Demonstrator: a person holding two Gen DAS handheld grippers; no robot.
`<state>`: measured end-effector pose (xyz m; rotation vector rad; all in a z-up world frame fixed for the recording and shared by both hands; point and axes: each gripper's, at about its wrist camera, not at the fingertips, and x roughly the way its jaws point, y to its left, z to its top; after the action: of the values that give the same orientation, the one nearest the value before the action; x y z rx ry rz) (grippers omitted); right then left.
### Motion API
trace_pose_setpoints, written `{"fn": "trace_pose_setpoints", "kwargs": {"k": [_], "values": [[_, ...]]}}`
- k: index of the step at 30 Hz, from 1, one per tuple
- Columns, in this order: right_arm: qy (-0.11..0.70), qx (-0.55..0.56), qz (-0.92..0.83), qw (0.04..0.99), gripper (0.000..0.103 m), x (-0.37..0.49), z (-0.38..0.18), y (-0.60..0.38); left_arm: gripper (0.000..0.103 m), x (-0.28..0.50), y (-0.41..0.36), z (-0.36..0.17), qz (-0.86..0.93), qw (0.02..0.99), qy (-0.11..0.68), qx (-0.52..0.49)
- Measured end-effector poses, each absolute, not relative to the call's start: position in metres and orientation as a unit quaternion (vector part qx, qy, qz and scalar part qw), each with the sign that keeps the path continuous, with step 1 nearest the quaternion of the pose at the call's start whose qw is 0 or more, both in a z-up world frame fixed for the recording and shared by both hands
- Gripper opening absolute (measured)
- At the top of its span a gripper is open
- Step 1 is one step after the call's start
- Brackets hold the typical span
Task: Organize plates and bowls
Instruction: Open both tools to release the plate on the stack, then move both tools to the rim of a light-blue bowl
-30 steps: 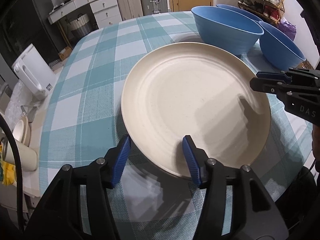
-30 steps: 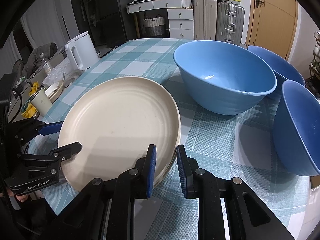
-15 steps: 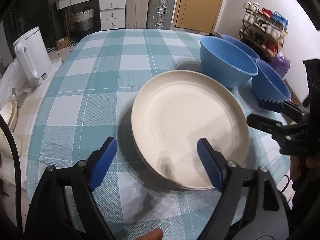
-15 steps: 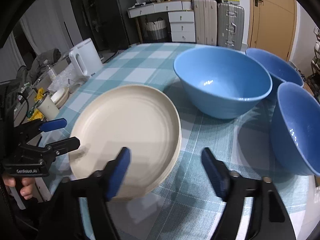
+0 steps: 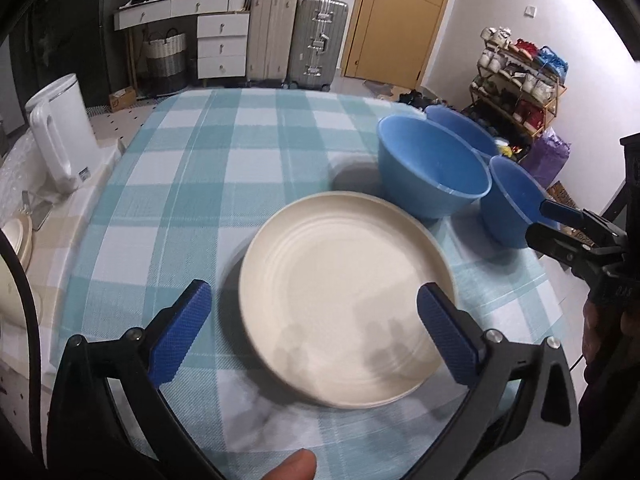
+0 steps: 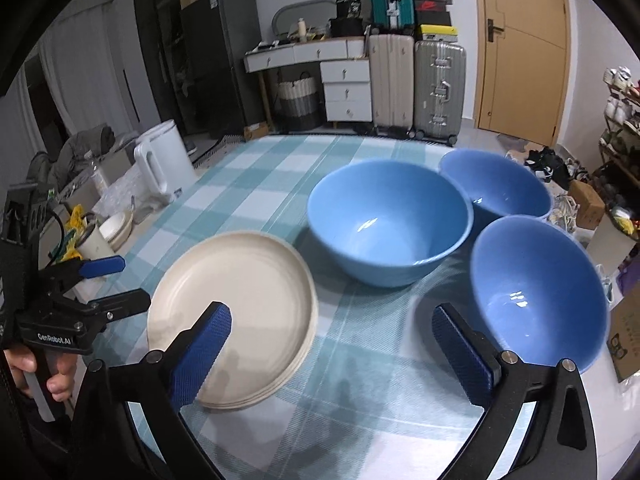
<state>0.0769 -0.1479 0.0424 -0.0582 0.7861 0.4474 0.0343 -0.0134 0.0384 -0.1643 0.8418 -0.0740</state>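
Note:
A stack of cream plates (image 5: 344, 292) (image 6: 232, 316) lies on the checked tablecloth near the front edge. Three blue bowls stand to its right: a large one (image 6: 388, 224) (image 5: 432, 168), one behind it (image 6: 496, 188) and one nearest the right gripper (image 6: 536, 292) (image 5: 508, 208). My left gripper (image 5: 316, 336) is open, raised above the near side of the plates and holds nothing. My right gripper (image 6: 336, 348) is open and empty, above the cloth between the plates and the nearest bowl. Each gripper shows in the other's view, the left (image 6: 108, 284) and the right (image 5: 560, 224).
A white electric kettle (image 6: 160, 168) (image 5: 60, 148) stands on a side counter to the left, with a cup and small dishes (image 6: 104, 232). The table (image 5: 224, 152) stretches back under the checked cloth. Suitcases, drawers and a door are behind; a shoe rack (image 5: 520, 76) is at the right.
Both grippers opened wide and let go of the plates, then drew back and rose. The plates now rest on the table.

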Motion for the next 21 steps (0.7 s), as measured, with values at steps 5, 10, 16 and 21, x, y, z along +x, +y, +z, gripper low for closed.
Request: {"fn": "trace_pose_setpoints", "kwargs": {"k": [5, 10, 16, 21], "values": [[0.370, -0.009, 0.203, 0.907, 0.102, 0.086, 0.061, -0.176, 0.102, 0.049, -0.028, 0.055, -0.049, 0.911, 0.400, -0.086], [0.363, 0.013, 0.187, 0.913, 0.102, 0.095, 0.073, -0.201, 0.102, 0.071, -0.044, 0.069, -0.060, 0.913, 0.396, -0.080], [0.362, 0.019, 0.172, 0.916, 0.102, 0.108, 0.083, -0.223, 0.102, 0.096, -0.064, 0.084, -0.075, 0.916, 0.387, -0.078], [0.358, 0.027, 0.159, 0.920, 0.102, 0.119, 0.094, -0.242, 0.102, 0.115, -0.078, 0.094, -0.081, 0.916, 0.386, -0.070]]}}
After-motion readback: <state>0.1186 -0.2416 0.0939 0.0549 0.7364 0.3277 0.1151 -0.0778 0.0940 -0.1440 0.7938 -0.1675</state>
